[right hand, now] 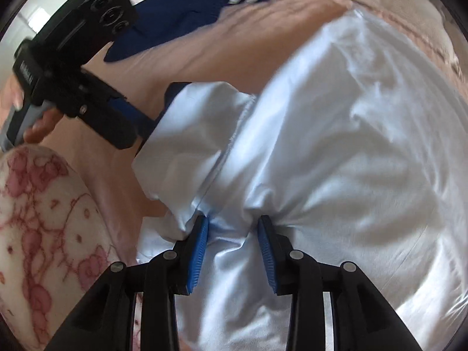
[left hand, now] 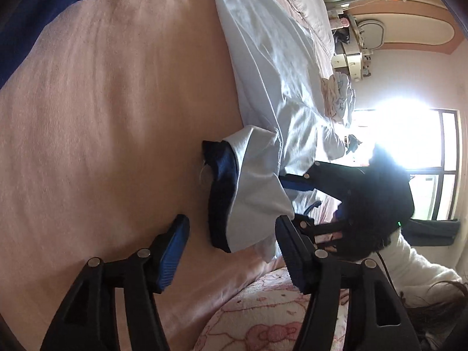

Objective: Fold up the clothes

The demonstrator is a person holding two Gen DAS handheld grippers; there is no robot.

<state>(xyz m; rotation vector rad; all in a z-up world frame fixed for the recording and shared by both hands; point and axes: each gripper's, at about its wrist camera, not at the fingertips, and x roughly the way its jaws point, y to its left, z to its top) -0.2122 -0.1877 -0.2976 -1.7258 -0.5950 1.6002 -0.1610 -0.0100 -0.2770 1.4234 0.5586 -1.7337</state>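
A pale blue shirt [right hand: 336, 161] lies spread on the pink bed sheet [left hand: 102, 117]. Its sleeve [left hand: 257, 187] ends in a navy cuff [left hand: 222, 199] and is folded back towards the body. My left gripper [left hand: 232, 248] is open just short of that cuff, pads apart and touching no cloth. My right gripper [right hand: 234, 251] points down onto the shirt near the sleeve seam. A loose ridge of shirt cloth sits between its blue pads [right hand: 201, 251], which stand apart. In the left wrist view the right gripper [left hand: 298, 201] shows beyond the sleeve.
A dark navy garment [right hand: 181, 8] lies crumpled further along the bed. A pink-and-white cartoon-print fleece [right hand: 44, 219] bulges at the near edge. A small pile of clothes [left hand: 339, 93] sits beyond the shirt. A bright window [left hand: 409, 140] glares behind, and a white fluffy sleeve [left hand: 415, 266] holds the right tool.
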